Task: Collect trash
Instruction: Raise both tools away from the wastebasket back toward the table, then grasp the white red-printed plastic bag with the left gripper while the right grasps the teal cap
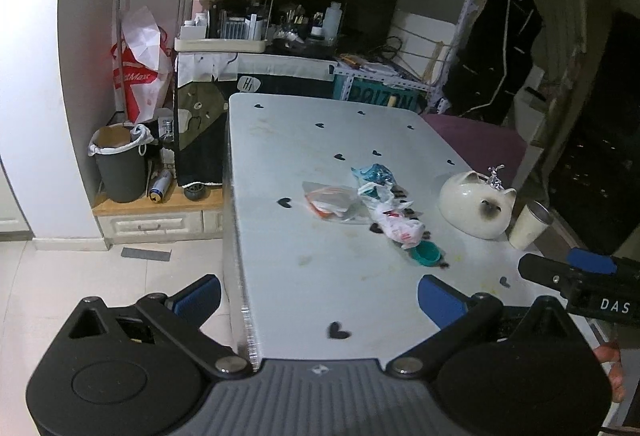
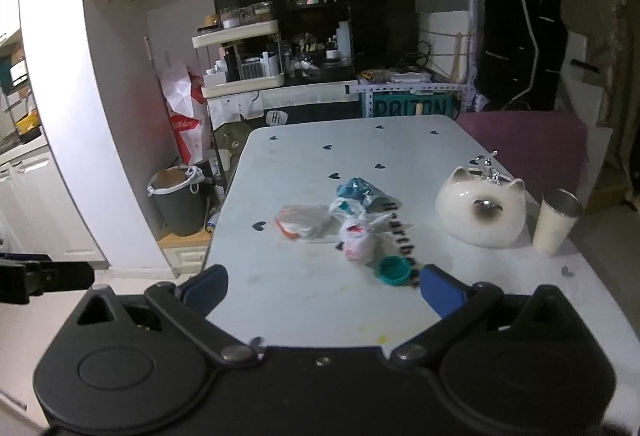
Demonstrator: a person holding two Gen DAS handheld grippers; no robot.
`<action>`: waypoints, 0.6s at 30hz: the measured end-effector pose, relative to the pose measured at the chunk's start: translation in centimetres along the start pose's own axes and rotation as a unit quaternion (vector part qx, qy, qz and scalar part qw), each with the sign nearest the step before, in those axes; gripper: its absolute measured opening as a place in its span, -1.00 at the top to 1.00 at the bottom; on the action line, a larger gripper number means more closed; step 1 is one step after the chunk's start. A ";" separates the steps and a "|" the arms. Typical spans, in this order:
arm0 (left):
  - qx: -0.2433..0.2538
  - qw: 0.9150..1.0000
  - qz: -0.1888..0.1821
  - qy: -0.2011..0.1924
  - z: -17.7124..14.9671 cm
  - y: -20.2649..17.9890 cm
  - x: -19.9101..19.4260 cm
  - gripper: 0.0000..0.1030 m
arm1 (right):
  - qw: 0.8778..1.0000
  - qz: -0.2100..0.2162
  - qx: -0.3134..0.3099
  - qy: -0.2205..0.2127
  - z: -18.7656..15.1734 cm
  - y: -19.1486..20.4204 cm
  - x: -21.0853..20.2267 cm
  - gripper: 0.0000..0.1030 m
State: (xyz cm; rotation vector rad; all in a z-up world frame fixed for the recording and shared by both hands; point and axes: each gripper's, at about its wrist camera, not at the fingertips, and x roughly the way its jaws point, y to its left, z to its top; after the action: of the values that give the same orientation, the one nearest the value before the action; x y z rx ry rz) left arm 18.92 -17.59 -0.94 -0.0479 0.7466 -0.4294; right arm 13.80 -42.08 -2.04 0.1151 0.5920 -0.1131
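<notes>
A heap of trash lies mid-table: a clear wrapper with orange print [image 1: 330, 202] [image 2: 302, 222], a blue foil packet [image 1: 374, 174] [image 2: 354, 190], a knotted white plastic bag [image 1: 396, 224] [image 2: 360, 238] and a small teal lid [image 1: 426, 254] [image 2: 394, 270]. My left gripper [image 1: 318, 296] is open over the table's near left edge, short of the heap. My right gripper [image 2: 322, 288] is open too, just in front of the teal lid, nothing between its fingers. A dark bin with a white liner [image 1: 120, 164] [image 2: 180, 202] stands on a low wooden ledge left of the table.
The white table [image 1: 304, 140] [image 2: 304, 156] carries heart stickers, a white cat-shaped ceramic jar [image 1: 476, 204] [image 2: 482, 210] and a cream tumbler [image 1: 530, 226] [image 2: 558, 222] at the right. Cluttered shelves, a red-and-white bag [image 1: 140, 68] and a spray can [image 1: 160, 186] crowd the back left. Purple seat at back right.
</notes>
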 end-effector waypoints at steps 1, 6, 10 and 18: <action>-0.003 1.000 0.003 0.001 0.0 -1.0 0.5 -1.00 | 1.000 0.004 -0.005 0.003 0.2 -1.2 0.5 -1.00; -0.017 1.000 0.021 0.012 0.2 -5.5 3.4 -1.00 | 1.000 0.016 -0.016 0.019 0.7 -6.7 2.8 -1.00; -0.020 0.999 0.027 0.017 0.5 -8.1 5.5 -1.00 | 0.999 0.017 -0.015 0.026 0.7 -9.7 4.7 -1.00; -0.028 0.999 0.015 0.026 2.6 -11.7 11.4 -1.00 | 0.999 0.009 -0.001 0.045 -0.6 -14.1 8.8 -1.00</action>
State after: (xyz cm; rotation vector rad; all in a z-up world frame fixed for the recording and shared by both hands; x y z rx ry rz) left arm 23.86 -33.00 -4.17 -0.0781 0.8096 -0.3834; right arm 18.81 -56.61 -8.55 0.1241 0.6808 -0.0912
